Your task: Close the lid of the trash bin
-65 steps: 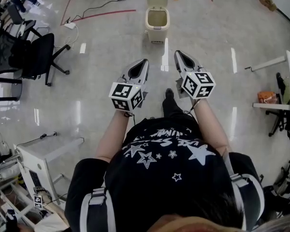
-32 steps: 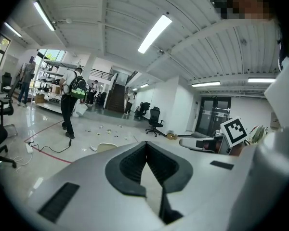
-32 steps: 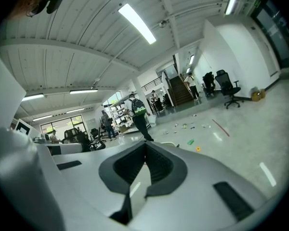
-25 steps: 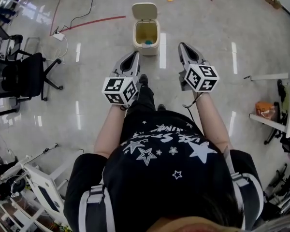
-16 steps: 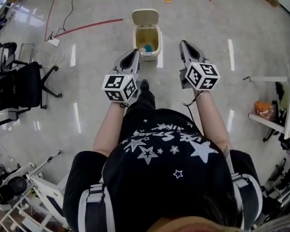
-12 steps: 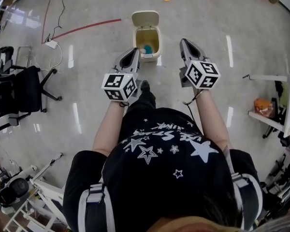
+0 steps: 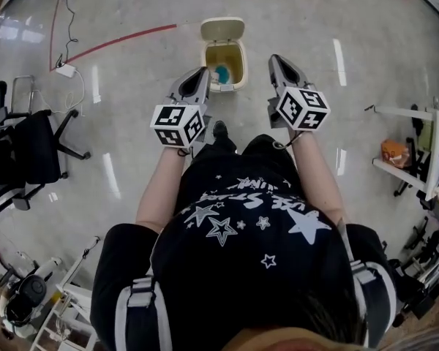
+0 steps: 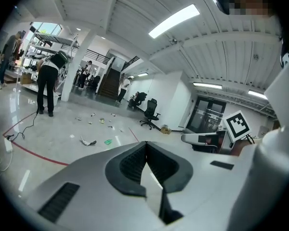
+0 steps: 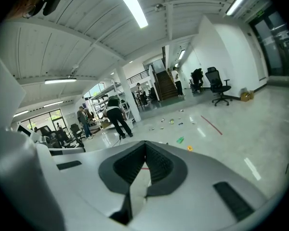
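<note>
The left gripper is hanging with jaws pressed together, gripping nothing. The bin is standing on the floor just ahead, between the 2 grippers, its lid standing open at the far side. The right gripper is likewise closed and empty. Shoving the lid hard is likely risking sliding or tipping the bin.

The beige plastic trash bin stands on the floor just ahead, between the left gripper and the right gripper. Its hinged beige lid stands up at the bin's far side, and a blue scrap lies inside. A black wheeled office chair sits well off to the left gripper's left.
</note>
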`<control>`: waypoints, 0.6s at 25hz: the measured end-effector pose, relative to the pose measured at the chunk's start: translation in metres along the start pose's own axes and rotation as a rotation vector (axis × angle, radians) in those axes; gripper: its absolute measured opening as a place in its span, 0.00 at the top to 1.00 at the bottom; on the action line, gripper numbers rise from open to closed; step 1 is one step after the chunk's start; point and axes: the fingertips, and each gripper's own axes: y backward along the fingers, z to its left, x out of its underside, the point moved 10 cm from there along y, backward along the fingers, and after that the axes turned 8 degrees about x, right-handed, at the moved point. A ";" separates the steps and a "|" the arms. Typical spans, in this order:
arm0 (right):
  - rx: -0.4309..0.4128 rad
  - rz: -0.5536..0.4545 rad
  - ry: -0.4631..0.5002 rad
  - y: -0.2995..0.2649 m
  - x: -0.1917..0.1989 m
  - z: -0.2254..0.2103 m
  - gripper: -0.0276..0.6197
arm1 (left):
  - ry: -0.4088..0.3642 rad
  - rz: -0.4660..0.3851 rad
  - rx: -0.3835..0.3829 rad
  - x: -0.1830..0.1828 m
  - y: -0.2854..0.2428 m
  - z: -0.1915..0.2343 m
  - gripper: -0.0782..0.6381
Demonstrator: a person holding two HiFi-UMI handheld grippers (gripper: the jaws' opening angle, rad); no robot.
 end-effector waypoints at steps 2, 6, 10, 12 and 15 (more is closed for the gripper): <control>0.012 0.013 -0.005 -0.004 0.000 -0.003 0.95 | 0.002 0.006 0.005 -0.003 -0.003 0.008 0.88; 0.036 0.036 -0.009 -0.015 -0.001 -0.017 0.95 | 0.006 0.023 0.002 -0.003 -0.014 0.018 0.88; 0.026 0.056 -0.016 -0.035 -0.003 -0.031 0.95 | 0.018 0.033 -0.020 -0.003 -0.030 0.025 0.88; 0.016 0.077 -0.013 -0.049 -0.004 -0.038 0.95 | 0.017 0.036 -0.027 -0.004 -0.038 0.026 0.88; -0.002 0.110 -0.005 -0.076 -0.008 -0.052 0.95 | 0.007 0.046 -0.039 -0.007 -0.056 0.030 0.88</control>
